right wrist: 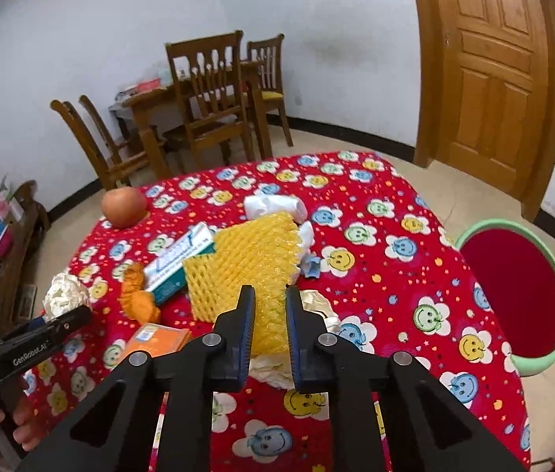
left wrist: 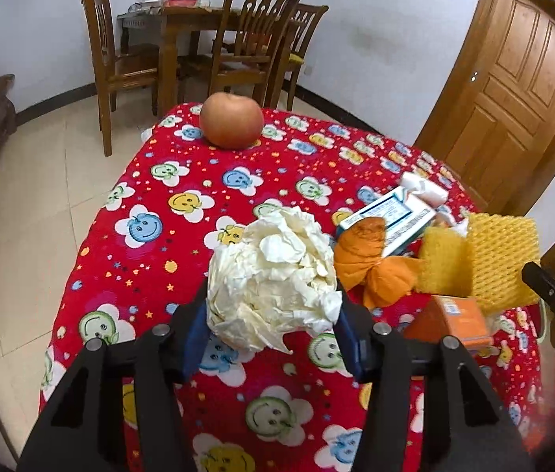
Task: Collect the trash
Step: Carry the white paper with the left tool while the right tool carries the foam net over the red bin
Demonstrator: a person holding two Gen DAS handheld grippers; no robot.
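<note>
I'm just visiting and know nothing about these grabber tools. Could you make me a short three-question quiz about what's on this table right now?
1. True or false: the left gripper has a crumpled white paper ball between its jaws.
2. What do the right gripper's jaws pinch? A) the apple B) the yellow foam net C) the orange box
3. What colour is the inside of the green-rimmed bin beside the table?

Key: 1 true; 2 B; 3 red.
</note>
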